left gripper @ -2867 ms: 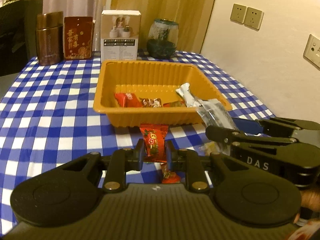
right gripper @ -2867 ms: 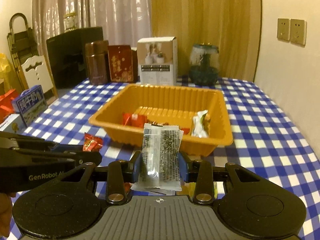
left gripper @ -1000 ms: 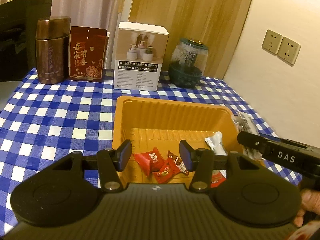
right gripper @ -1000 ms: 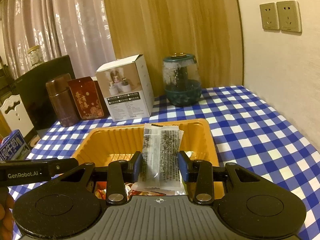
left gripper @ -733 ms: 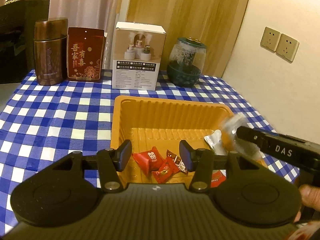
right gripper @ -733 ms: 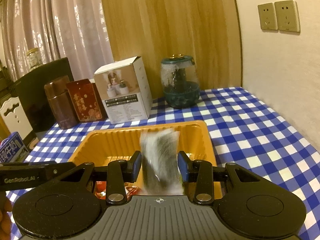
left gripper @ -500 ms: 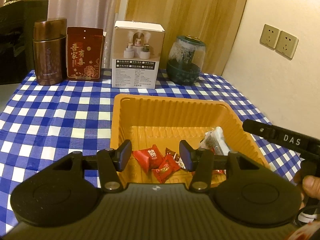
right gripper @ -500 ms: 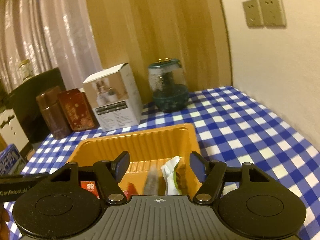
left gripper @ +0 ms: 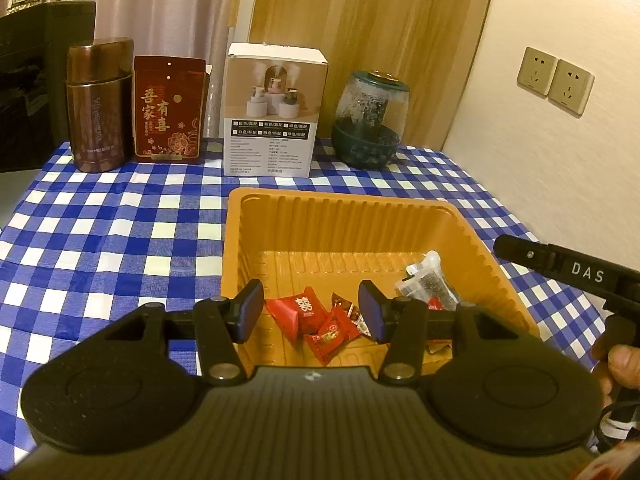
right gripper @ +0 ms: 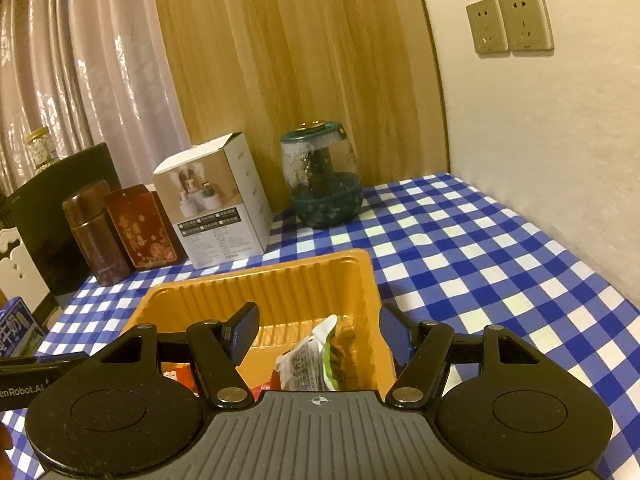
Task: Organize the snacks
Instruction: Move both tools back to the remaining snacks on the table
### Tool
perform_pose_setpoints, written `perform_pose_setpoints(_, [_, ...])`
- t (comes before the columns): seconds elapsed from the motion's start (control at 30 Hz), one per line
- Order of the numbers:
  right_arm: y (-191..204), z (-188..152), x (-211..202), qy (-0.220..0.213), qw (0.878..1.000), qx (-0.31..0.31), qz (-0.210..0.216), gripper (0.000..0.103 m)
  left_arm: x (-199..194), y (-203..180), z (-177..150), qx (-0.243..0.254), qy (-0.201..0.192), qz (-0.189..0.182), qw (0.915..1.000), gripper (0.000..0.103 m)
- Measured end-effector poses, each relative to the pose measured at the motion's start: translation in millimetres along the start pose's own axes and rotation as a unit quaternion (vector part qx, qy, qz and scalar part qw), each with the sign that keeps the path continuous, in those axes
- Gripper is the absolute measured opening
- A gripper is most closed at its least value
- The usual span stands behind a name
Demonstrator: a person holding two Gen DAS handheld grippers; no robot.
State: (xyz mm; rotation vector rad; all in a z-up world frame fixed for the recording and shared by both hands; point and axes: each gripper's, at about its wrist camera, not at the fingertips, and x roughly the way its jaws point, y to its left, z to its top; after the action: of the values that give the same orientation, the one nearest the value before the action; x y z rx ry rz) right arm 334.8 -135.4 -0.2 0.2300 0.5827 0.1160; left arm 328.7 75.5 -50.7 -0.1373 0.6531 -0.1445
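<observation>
The clear packet of dark seaweed snack [left gripper: 430, 285] that stood clamped in the right gripper [right gripper: 318, 334] a second ago now lies in the ribbed orange plastic tray [left gripper: 348, 220], below and just ahead of that gripper's fingertips, resting against a green-and-white wrapped snack [right gripper: 330, 354]. The right gripper's jaws have just been opening and stand wide apart with nothing between them, angled down over the tray's near right corner. The left gripper [left gripper: 311, 310] hangs tilted down over the tray's near edge, unmoved from a second ago, its jaws parted and gripping nothing; red wrapped candies [left gripper: 316, 322] lie on the tray floor beneath its fingertips. A person's hand [left gripper: 622, 364] grips the right tool at the left camera's right edge. Beyond the tray, on the blue-and-white checked tablecloth [left gripper: 100, 232], stands a white cardboard box [left gripper: 272, 120].
</observation>
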Motion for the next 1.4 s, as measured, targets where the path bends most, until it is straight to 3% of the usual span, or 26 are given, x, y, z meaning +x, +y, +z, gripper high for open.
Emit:
perform_pose_setpoints(0.53, [-11.1,-7.3,-24.4,-0.012,1.000,0.000,-0.024,0.067,-19.0,-16.6,-14.8,0.012,-0.016,0.008,0.9998,0.048])
perform_pose_setpoints(1.1, [-29.7,-42.6,-86.7,0.017,0.999,0.016,-0.042,0.067,-68.9,-34.4,-55.2,0.001,-0.021,0.007,0.9998,0.063])
perform_pose_setpoints(1.4, [-34.2,-72.2,-111.0,0.053,0.997,0.018,-0.044,0.067,-84.5,-48.5,-87.4,0.012,0.002,0.004,0.9999,0.066])
